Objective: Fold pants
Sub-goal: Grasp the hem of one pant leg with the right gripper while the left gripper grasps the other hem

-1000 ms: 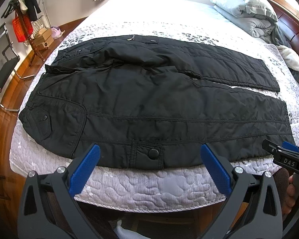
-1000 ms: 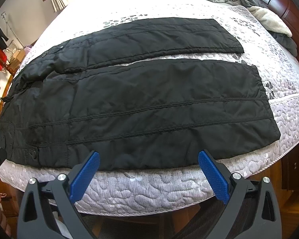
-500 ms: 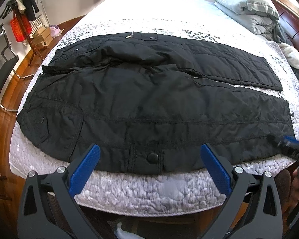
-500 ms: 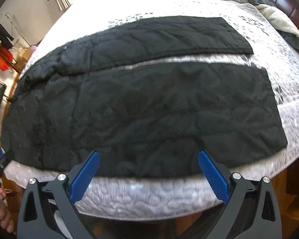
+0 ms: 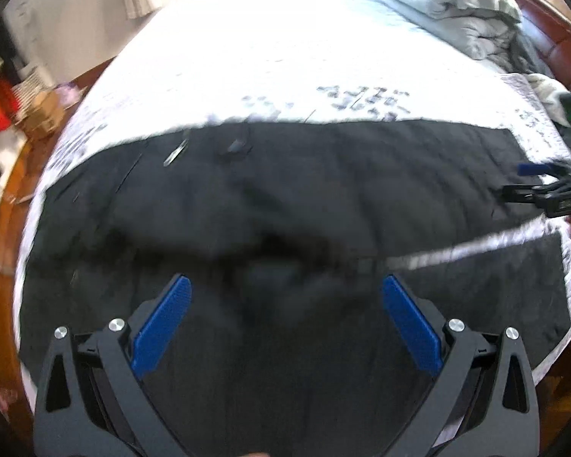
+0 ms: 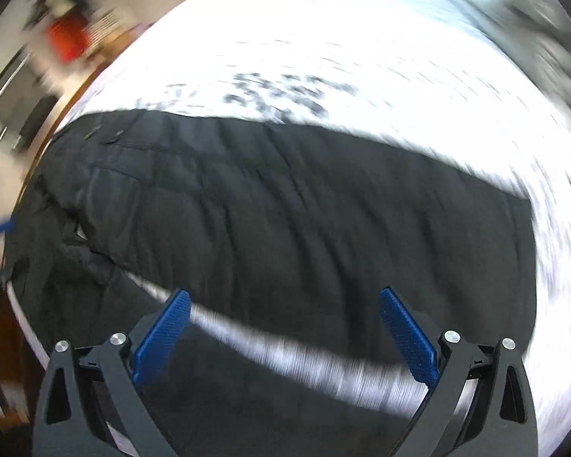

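Pants [image 5: 285, 198] flat on bed [image 5: 285, 57], legs parted, both jaws wide.

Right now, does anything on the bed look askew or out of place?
Nothing is spilled or damaged. The black quilted pants lie spread on the white bedspread, legs apart with a white strip between. Both frames are motion-blurred, so fine detail is unclear.

Each tool has a dark grey plastic frame with triangular cut-outs and silver screw heads. The left tool [image 5: 285, 327] and right tool [image 6: 283, 337] carry ribbed blue fingers [image 5: 160, 327]
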